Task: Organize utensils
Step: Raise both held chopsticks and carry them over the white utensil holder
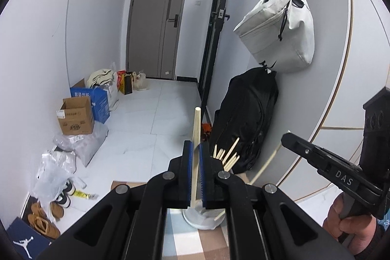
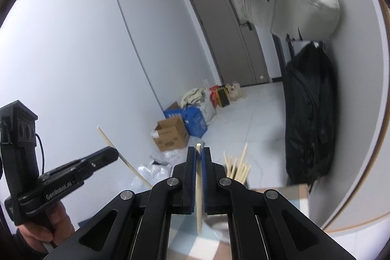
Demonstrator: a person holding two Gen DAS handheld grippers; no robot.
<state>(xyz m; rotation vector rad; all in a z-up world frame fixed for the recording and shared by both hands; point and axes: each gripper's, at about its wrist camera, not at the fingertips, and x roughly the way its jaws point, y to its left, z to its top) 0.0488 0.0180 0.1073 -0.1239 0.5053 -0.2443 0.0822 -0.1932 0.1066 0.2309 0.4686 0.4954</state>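
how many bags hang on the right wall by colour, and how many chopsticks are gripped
White bag: 1
Black bag: 1
Chopstick in left gripper: 1
Chopstick in right gripper: 1
Total: 4

The right gripper (image 2: 199,155) was clamped on a single chopstick (image 2: 199,187), which stood nearly upright between the blue pads (image 2: 192,172). Just right of it, a bundle of chopsticks (image 2: 237,166) fanned upward. At left, the left gripper (image 2: 107,155), held in a hand (image 2: 46,226), gripped another chopstick (image 2: 121,157), tilted. A black backpack (image 2: 309,118) hung against the wall at right.
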